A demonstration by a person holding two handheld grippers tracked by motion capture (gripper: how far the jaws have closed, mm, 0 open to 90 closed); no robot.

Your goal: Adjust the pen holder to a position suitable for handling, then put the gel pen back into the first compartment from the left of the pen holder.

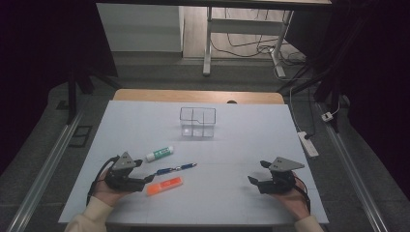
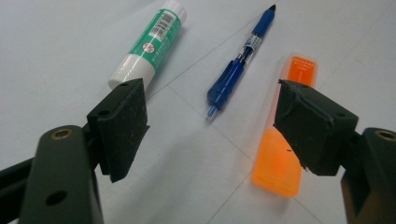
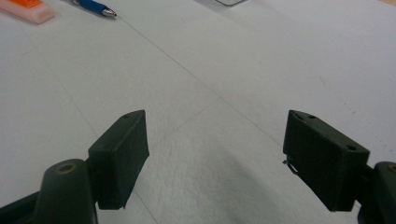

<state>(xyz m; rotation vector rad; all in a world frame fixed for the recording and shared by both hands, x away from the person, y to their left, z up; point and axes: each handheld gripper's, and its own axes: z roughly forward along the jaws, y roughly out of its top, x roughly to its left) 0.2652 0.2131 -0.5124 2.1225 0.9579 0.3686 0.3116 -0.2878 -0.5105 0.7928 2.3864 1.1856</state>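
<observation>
I have the left claw (image 1: 140, 172) low over the white counter (image 1: 232, 193), jaws wide apart and gripping nothing. In the left gripper view three things lie just ahead of it, side by side and not touching one another: a glue stick (image 2: 149, 42), a blue pen (image 2: 238, 67) and an orange highlighter (image 2: 285, 140). The pen sits between the other two, tip pointing away from me. The highlighter's near end passes behind the right-hand jaw in that view; I cannot tell whether they touch.

On writing: the glue stick has a green label with a barcode and a small round red-and-white mark, but the lettering is too small for me to read. The highlighter carries pale print near its far end, also unreadable. I make out no brand on the pen.

My right claw (image 1: 258, 172) rests well apart from these things on the other side of the counter, jaws likewise spread with bare counter between them. Farther back stands a clear box (image 1: 197, 122) with dividers.
</observation>
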